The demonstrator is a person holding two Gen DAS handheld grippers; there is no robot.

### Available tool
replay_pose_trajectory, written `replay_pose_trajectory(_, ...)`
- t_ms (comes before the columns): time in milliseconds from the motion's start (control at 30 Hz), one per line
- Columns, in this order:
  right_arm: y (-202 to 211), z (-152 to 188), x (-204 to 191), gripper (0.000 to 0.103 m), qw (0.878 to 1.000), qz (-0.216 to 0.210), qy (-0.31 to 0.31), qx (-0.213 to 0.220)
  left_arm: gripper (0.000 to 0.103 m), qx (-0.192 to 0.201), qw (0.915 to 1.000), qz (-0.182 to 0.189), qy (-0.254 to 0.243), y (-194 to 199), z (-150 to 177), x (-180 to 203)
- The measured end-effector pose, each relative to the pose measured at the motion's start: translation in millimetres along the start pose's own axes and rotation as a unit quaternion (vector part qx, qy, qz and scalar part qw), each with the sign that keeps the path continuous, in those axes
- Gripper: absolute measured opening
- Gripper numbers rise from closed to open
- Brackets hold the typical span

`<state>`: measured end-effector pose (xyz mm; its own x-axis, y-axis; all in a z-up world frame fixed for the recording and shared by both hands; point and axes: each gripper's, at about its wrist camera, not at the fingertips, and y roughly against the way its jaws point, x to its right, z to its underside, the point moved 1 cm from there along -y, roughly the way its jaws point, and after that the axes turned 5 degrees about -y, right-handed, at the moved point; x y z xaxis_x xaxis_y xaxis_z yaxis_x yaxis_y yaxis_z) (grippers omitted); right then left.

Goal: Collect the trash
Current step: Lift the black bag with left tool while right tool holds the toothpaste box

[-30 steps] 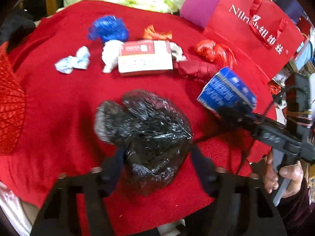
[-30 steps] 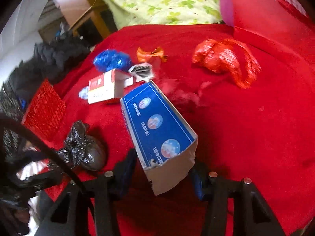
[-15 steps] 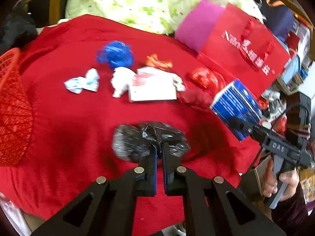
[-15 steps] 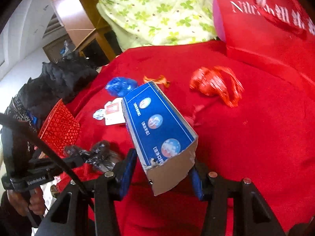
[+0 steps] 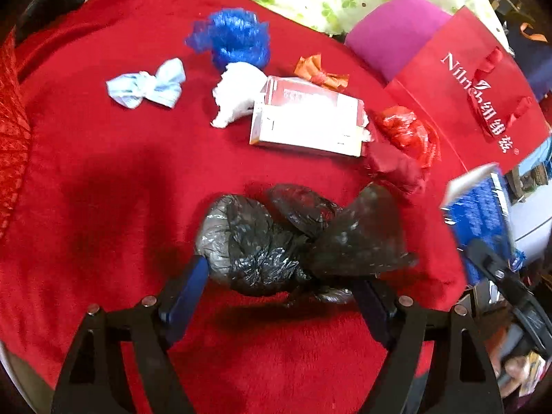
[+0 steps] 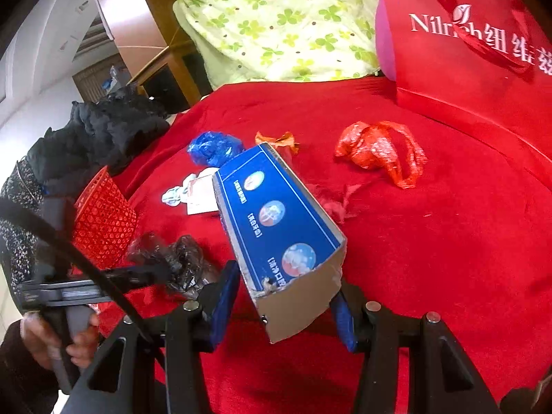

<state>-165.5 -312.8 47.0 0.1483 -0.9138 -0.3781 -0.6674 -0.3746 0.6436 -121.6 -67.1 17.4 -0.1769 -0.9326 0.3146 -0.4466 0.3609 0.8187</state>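
Observation:
A crumpled black plastic bag (image 5: 262, 241) lies on the red cloth (image 5: 103, 207). My left gripper (image 5: 281, 283) straddles it, and its jaws are opening wide, one finger on each side of the bag. The pads do not squeeze it. The right wrist view shows the same bag (image 6: 186, 262) under the left gripper's fingers (image 6: 148, 272). My right gripper (image 6: 283, 286) is shut on a blue carton (image 6: 276, 220) with a torn grey end, held clear above the cloth. That carton (image 5: 483, 214) shows at the right edge of the left wrist view.
Beyond the bag lie a red-and-white box (image 5: 307, 124), white tissue (image 5: 234, 93), a blue crumpled bag (image 5: 234, 38), a light blue wrapper (image 5: 148, 84), an orange wrapper (image 5: 317, 72) and a red plastic bag (image 6: 376, 148). A red mesh basket (image 6: 103, 217) stands left, a red gift bag (image 6: 465, 34) at the back right.
Half a second ago the left gripper was shut above the black bag. It has come down and spread wide around it. The right gripper has lifted the blue carton a little.

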Motion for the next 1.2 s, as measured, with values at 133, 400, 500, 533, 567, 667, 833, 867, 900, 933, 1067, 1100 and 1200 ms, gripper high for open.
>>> replay_pose_trajectory(133, 7, -1, 9, 0.053, 1.000, 0.006, -0.008, 0.006, 0.053, 0.031, 0.9994, 0.017, 0.002, 4, -1, 2)
replay_pose_trajectory(400, 13, -4, -6, 0.053, 1.000, 0.005, 0.003, 0.015, 0.004, 0.058, 0.9974, 0.034, -0.024, 27, -3, 3)
replay_pose_trajectory(500, 16, -5, -14, 0.053, 1.000, 0.008, 0.011, 0.020, 0.003, 0.057, 0.9975, 0.040, -0.011, 28, -3, -3)
replay_pose_trajectory(533, 17, -5, -15, 0.053, 1.000, 0.008, 0.011, 0.022, 0.003, 0.059, 0.9974, 0.041, -0.008, 29, -2, -6)
replay_pose_trajectory(567, 18, -5, -16, 0.053, 1.000, 0.008, 0.012, 0.024, 0.003, 0.060, 0.9974, 0.039, -0.007, 27, -4, -5)
replay_pose_trajectory(667, 22, -6, -19, 0.053, 1.000, 0.007, 0.015, 0.025, 0.003, 0.067, 0.9973, 0.032, -0.002, 31, -1, -10)
replay_pose_trajectory(833, 23, -6, -20, 0.054, 1.000, 0.002, 0.014, 0.026, 0.080, 0.043, 0.9982, 0.014, 0.040, 23, 4, -19)
replay_pose_trajectory(867, 22, -6, -20, 0.054, 1.000, 0.002, 0.014, 0.026, 0.080, 0.048, 0.9977, 0.015, 0.046, 22, 5, -19)
replay_pose_trajectory(900, 22, -5, -18, 0.054, 1.000, 0.001, 0.013, 0.025, 0.080, 0.044, 0.9979, 0.019, 0.044, 20, 6, -17)
replay_pose_trajectory(933, 22, -4, -17, 0.054, 1.000, -0.002, 0.012, 0.024, 0.080, 0.039, 0.9981, 0.021, 0.043, 17, 5, -15)
replay_pose_trajectory(1067, 19, -2, -12, 0.054, 1.000, -0.002, 0.010, 0.020, 0.080, 0.031, 0.9973, 0.037, 0.056, 0, 0, -2)
replay_pose_trajectory(1100, 19, -2, -11, 0.054, 1.000, -0.002, 0.008, 0.020, 0.079, 0.031, 0.9972, 0.038, 0.056, -5, 0, 0)
replay_pose_trajectory(1200, 22, -2, -4, 0.054, 1.000, 0.005, 0.004, 0.023, 0.065, 0.035, 0.9970, 0.039, 0.057, -21, -2, 4)
